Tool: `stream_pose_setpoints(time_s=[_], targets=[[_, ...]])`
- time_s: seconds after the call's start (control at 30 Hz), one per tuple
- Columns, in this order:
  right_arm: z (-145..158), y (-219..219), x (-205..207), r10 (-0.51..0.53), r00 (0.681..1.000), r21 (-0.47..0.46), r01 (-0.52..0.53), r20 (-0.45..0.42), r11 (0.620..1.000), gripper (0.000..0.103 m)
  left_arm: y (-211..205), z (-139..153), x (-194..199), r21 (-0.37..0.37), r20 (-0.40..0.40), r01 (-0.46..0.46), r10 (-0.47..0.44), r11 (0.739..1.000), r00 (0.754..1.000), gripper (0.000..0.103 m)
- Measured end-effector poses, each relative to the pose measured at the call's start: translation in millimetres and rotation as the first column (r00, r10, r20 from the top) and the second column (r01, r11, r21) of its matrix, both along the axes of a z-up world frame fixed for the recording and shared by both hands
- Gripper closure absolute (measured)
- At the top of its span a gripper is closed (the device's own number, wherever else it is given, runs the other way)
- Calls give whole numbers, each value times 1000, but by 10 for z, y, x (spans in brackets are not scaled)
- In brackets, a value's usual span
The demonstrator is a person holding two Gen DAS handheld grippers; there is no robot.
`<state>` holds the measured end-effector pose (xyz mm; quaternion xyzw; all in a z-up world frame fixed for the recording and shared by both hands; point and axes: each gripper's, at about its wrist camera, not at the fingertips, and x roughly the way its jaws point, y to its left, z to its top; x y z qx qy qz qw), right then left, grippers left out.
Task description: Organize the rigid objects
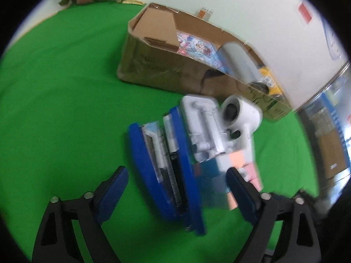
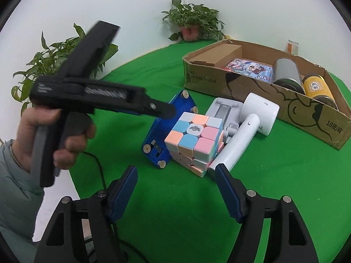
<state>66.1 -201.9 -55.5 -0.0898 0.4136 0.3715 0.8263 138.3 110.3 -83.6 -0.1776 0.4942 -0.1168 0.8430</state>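
The step in hand looks like an approach to the next pick. Four loose things huddle together on the green surface [image 2: 153, 208]: a blue case [image 2: 162, 129] lying on its back with pale feet up, a pastel cube [image 2: 194, 139] touching its right side, a white hair dryer [image 2: 248, 125] whose handle runs down against the cube, and a grey moulded tray [image 2: 221, 109] behind the cube and under the dryer.

The cardboard box [image 2: 258, 100], at about two o'clock from this cluster in the right wrist view, already holds a small brown carton, a colourful flat pack, a metal can [image 2: 285, 71] and a yellow-labelled jar [image 2: 316, 88].

The left tongs [image 1: 177, 188] are spread wide and hold nothing. In their own blurred view the blue case lies between the fingers, the cube at the right finger. The right tongs [image 2: 176, 191] are likewise agape and empty, low at six o'clock of the cube.

The next move probably calls for closing on one item only, most likely the case, and lifting it clear without dragging its neighbours.

Open green cloth lies from seven to eleven o'clock of the cluster, good room for a sideways draw. The box's near wall stands close behind the dryer, so a carried item must rise over that rim. Free space in the box seems to remain at its middle, on the pack.
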Motion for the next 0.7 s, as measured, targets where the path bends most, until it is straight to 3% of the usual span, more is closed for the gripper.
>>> stream_pose_setpoints(time_s=[0.1,0.17,0.3,0.5,0.63,0.7], targets=[[-26,-33,33,-16,1000,-6,16,-8,1000,42,-69,43,-10,1,12,8,-8,1000,1000,23],[-43,-78,42,-23,1000,-6,23,-17,1000,44,-153,102,-22,-14,31,43,-42,999,999,45],[-66,-168,5,-22,1000,-19,22,-18,1000,46,-332,150,-56,-17,2,28,-28,999,1000,47],[-45,-418,-126,-35,999,-49,36,11,998,46,-754,29,-135,-222,-28,132,-141,966,990,47],[-67,-510,-143,-37,999,-72,39,33,997,46,-863,85,-130,-257,6,153,-157,954,988,47],[-48,-509,-134,-31,997,-84,37,70,996,46,-772,203,-173,-232,46,137,-130,963,990,47]])
